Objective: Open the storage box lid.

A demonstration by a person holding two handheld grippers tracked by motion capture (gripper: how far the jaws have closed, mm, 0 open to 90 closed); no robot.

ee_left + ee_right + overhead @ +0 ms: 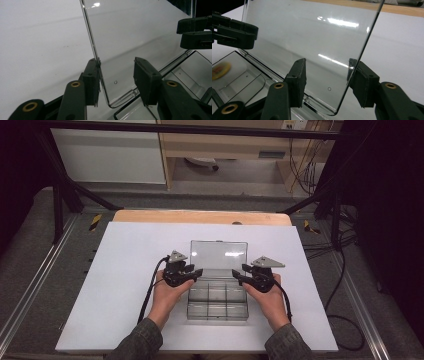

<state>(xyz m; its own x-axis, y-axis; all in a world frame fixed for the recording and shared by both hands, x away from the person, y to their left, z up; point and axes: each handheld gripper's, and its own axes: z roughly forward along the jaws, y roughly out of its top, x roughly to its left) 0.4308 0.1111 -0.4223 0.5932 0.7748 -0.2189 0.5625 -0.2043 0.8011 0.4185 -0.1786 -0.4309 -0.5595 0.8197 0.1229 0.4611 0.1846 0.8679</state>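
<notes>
A clear plastic compartment box (217,304) lies on the white board (125,285) with its lid (219,254) standing up. My left gripper (194,274) sits at the lid's left edge and my right gripper (239,276) at its right edge. In the left gripper view the jaws (117,75) stand apart around the lid's lower corner (110,103). One pad (91,82) touches the lid's edge and the other pad is clear of it. In the right gripper view the jaws (327,75) also straddle the lid's edge (359,57), open. A yellowish round blur (219,70) lies in one compartment.
The board rests on a wooden table top (200,216) with bare margins left and right of the box. Black frame legs (60,205) stand at the back corners. Cables (345,285) trail on the floor to the right.
</notes>
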